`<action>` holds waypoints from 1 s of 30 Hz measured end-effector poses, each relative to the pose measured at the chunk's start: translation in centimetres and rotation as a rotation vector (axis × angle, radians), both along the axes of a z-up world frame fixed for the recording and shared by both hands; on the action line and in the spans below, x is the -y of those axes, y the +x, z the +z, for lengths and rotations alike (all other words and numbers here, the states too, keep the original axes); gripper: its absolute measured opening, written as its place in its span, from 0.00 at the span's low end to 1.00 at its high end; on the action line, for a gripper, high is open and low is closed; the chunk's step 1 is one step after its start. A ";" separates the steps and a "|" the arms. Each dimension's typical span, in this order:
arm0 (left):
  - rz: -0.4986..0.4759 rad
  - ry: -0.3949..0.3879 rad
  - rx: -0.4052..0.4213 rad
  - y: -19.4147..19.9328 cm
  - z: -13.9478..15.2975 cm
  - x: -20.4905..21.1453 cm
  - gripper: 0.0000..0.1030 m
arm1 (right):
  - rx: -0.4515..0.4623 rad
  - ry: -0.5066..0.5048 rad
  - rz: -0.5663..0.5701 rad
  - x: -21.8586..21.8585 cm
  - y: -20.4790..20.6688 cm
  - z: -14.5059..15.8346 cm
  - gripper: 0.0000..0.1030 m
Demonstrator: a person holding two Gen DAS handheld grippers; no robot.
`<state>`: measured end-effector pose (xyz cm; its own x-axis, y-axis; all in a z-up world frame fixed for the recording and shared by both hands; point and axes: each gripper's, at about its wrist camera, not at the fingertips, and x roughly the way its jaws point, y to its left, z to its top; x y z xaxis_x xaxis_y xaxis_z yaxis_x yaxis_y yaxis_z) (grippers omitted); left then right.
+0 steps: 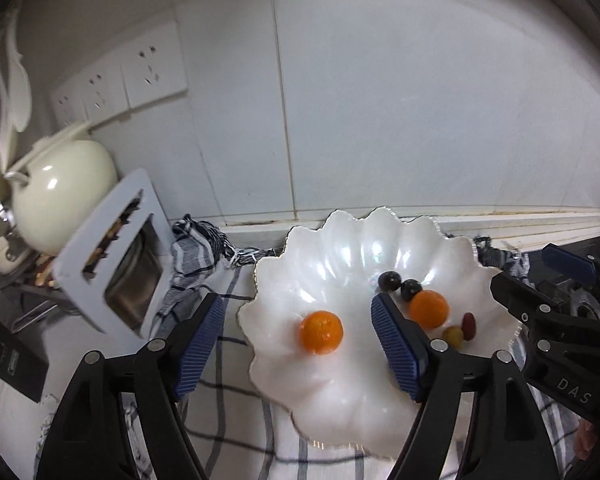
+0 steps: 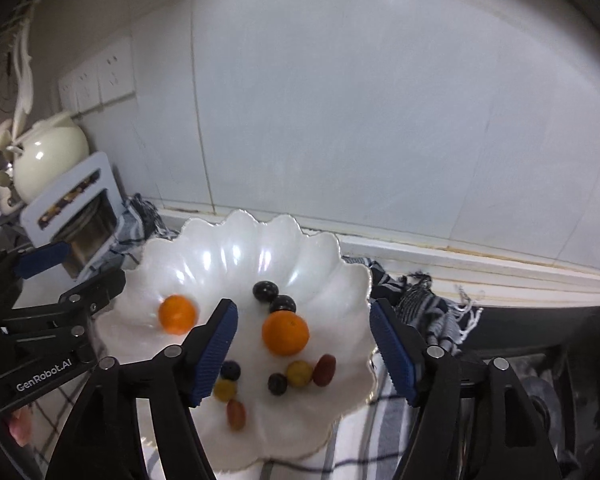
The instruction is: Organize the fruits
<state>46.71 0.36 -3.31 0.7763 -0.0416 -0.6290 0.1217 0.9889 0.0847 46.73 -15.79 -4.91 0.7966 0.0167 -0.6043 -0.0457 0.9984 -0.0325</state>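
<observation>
- Left gripper [image 1: 298,330]: fingers spread, nothing held, hovering over the bowl [image 1: 340,240] with one orange [image 1: 321,332] between them.
- Right gripper [image 2: 302,350]: fingers spread, empty, straddling the second orange [image 2: 285,334].
- Bowl also held dark berries [image 2: 265,291], yellow grapes [image 2: 299,373] and reddish grapes [image 2: 325,369], clustered near the second orange.
- Bowl sat on a checked cloth [image 1: 240,400] on the tabletop.
- Kettle [image 1: 62,188] and white rack [image 1: 116,256] stood far left by the wall.

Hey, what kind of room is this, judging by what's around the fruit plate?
Most likely a home kitchen counter: a tiled wall with a row of sockets, a cream kettle beside a utensil holder, and a checked cloth under the scalloped plate.
</observation>
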 end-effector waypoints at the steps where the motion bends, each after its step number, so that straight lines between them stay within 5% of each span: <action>1: -0.003 0.000 0.011 -0.7 0.3 0.0 0.77 | 0.011 0.000 -0.001 0.0 -0.5 0.3 0.71; 30: 0.049 -0.026 0.288 -26.5 6.8 0.2 0.97 | 0.290 -0.026 -0.018 1.3 -25.5 6.0 0.80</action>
<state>20.21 0.16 3.51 0.9241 -0.0132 -0.3820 0.0487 0.9953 0.0836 21.24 -17.07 1.11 0.9362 -0.0114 -0.3513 -0.0130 0.9977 -0.0671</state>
